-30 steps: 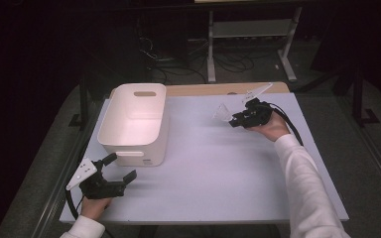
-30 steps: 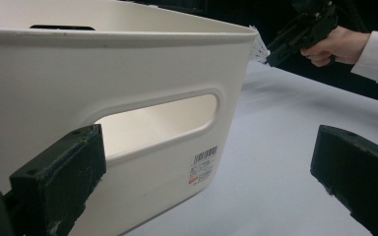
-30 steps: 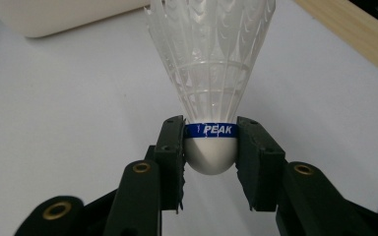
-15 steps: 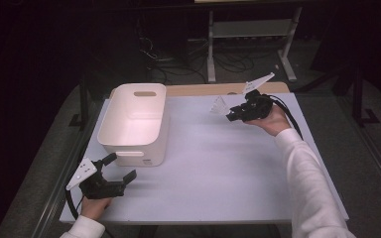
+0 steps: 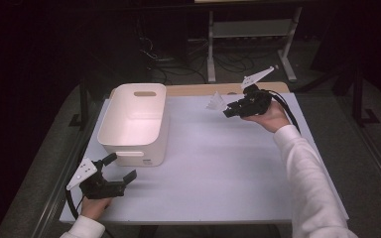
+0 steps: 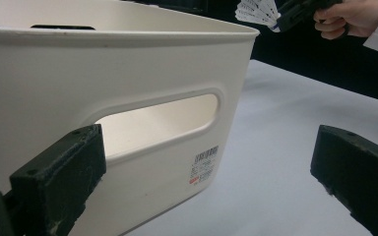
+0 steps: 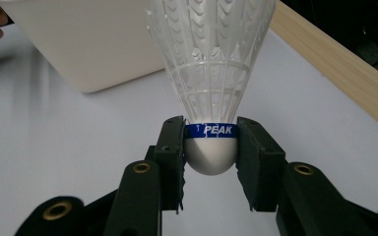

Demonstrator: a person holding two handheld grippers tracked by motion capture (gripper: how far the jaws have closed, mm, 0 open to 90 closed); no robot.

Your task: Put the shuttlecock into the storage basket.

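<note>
Right gripper view: right gripper (image 7: 210,147) clamps a white plastic shuttlecock (image 7: 210,73) by its rounded, blue-banded cork.

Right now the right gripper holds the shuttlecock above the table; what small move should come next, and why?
Probably carry it leftward toward the white bin. The right gripper has its fingers clamped on the shuttlecock at its white cork, off the table, and the open-topped bin stands apart to its left. The left gripper waits open beside the bin's near wall.
</note>
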